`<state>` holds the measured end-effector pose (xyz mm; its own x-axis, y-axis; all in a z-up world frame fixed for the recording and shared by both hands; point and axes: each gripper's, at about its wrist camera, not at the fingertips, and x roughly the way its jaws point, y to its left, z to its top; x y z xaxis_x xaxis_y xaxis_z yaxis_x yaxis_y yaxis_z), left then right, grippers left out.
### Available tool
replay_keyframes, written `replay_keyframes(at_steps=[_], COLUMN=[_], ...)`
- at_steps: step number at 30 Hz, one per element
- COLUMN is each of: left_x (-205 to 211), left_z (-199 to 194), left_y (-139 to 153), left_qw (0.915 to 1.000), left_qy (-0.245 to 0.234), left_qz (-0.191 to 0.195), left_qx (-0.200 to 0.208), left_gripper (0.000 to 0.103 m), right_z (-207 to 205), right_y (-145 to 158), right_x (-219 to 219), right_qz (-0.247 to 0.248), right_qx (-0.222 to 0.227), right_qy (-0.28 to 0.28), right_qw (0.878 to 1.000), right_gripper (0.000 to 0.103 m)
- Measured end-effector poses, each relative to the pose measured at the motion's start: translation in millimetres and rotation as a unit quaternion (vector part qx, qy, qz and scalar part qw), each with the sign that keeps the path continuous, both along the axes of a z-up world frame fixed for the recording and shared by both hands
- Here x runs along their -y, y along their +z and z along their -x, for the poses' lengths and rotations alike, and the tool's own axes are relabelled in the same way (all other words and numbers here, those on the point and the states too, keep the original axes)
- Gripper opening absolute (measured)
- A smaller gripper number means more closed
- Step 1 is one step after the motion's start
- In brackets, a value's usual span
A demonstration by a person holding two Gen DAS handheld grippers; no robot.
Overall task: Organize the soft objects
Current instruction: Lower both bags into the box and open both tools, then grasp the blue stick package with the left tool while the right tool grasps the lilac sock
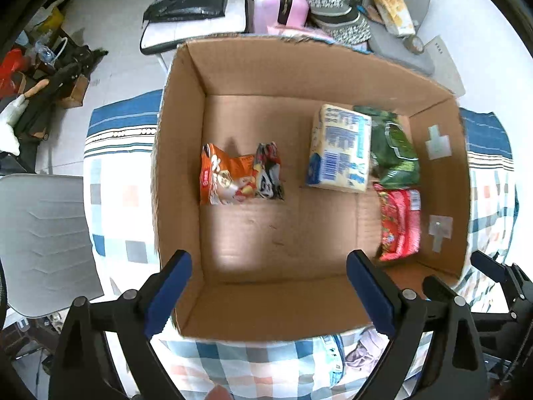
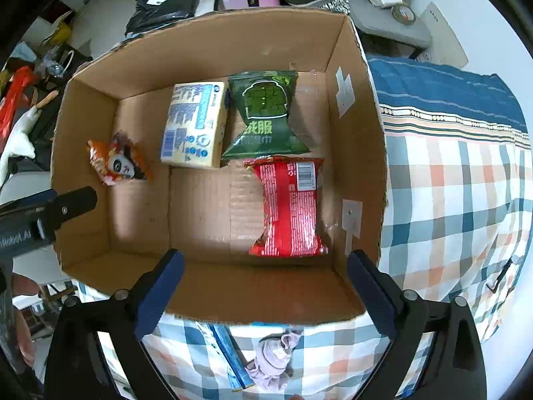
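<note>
Hovering above the near rim of the cardboard box (image 2: 213, 43), both claws are spread wide and hold nothing. The right gripper (image 2: 266, 286) sits nearer the red packet (image 2: 289, 206), which lies just ahead by the right wall, long axis pointing away. The left gripper (image 1: 268, 291) faces the orange snack bag (image 1: 226, 176) beside the left wall
</note>
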<state>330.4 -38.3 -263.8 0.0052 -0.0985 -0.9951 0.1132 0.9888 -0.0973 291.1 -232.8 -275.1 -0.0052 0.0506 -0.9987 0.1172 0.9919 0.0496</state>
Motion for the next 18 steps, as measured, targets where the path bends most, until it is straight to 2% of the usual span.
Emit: replay_keyframes(at_steps=[2, 18], left_x=[1, 4], left_z=[10, 86], left_y=[11, 92], left_qw=[0.9998, 0.992], left_qy=[0.002, 0.031], left_qz=[0.002, 0.009], left_qx=[0.017, 0.122], left_gripper=[0.1, 0.1], right_z=[6, 65], right_y=[7, 87], right_x=[-3, -10], right_qz=[0.003, 0.017], right_qx=[0.007, 0.097], right_qy=[0.004, 0.02], right_qw=[1.0, 0.995], right_gripper=[0.101, 0.101])
